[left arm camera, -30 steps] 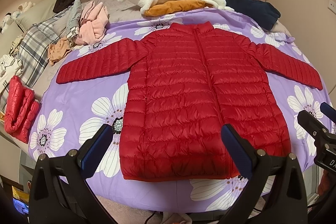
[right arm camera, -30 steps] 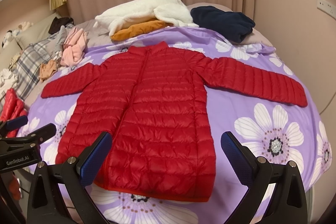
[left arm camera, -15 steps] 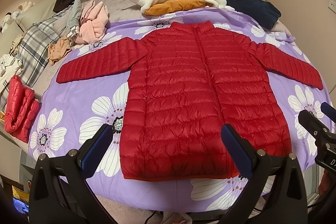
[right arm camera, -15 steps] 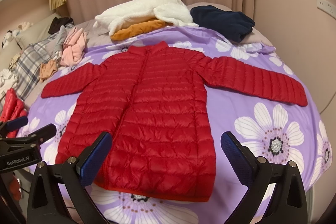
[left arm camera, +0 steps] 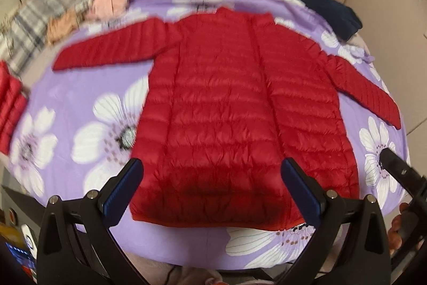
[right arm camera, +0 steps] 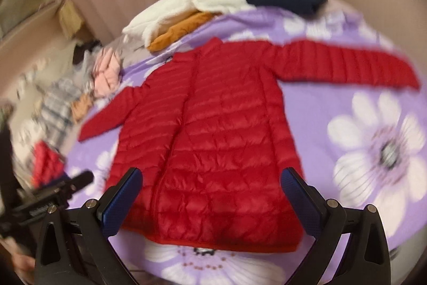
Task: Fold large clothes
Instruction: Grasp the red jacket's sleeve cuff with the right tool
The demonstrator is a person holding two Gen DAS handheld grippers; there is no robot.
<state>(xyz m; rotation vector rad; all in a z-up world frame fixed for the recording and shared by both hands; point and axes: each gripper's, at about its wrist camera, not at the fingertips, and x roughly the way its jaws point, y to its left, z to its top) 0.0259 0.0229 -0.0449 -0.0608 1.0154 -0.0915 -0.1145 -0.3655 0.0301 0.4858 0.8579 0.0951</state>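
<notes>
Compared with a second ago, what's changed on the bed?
Both claws started moving: the views are now blurred, the left claw closer over the jacket, the right claw tilted and swung. Both remain open, holding nothing. The jacket lies flat, sleeves spread, on the purple blanket, unmoved.

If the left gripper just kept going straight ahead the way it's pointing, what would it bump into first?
Most likely the red puffer jacket spread flat on the purple flowered bedspread. The open left gripper frames the jacket's lower body near the hem. Depth is hard to judge through this blurred fisheye view.
</notes>
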